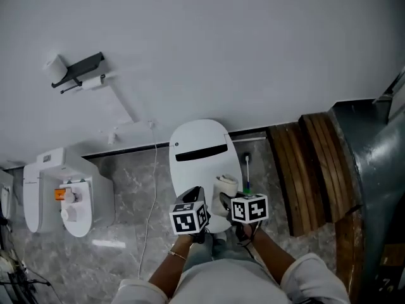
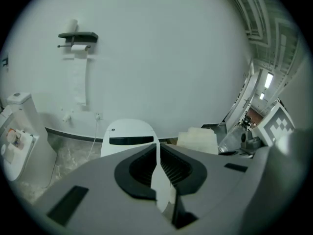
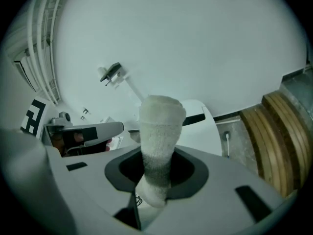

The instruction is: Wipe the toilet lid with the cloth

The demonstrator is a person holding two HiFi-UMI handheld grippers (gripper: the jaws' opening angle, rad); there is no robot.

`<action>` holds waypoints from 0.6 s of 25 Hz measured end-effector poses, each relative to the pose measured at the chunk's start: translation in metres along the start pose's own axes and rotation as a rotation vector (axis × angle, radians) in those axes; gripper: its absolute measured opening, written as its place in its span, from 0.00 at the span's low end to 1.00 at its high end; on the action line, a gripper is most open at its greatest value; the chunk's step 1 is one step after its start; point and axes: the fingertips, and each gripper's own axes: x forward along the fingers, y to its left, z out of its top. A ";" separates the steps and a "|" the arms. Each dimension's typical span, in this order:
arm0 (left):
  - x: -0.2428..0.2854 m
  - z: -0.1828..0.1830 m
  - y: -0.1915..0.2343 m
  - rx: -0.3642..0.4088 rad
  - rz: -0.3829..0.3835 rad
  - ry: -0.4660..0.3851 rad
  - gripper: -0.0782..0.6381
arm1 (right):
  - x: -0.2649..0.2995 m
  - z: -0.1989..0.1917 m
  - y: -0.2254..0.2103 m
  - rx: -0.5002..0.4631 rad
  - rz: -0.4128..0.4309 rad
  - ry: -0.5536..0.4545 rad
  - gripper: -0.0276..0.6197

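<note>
We see the cloth (image 3: 160,131), a white, fuzzy roll shaded greyer low down, pinched upright in the right gripper's (image 3: 155,180) jaws over the white toilet lid (image 1: 197,135); the left gripper's (image 2: 159,170) jaws are pressed together, holding nothing.

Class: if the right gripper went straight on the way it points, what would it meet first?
Probably the toilet lid; the cloth clamped in the right gripper would touch it first, though depth is unclear.
</note>
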 end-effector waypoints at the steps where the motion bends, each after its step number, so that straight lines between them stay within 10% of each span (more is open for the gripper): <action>1: -0.007 0.007 -0.002 -0.001 0.000 -0.014 0.16 | -0.006 0.004 0.004 0.000 0.002 -0.010 0.20; 15: -0.066 0.028 -0.021 0.051 -0.017 -0.097 0.16 | -0.054 0.017 0.044 -0.040 -0.003 -0.147 0.20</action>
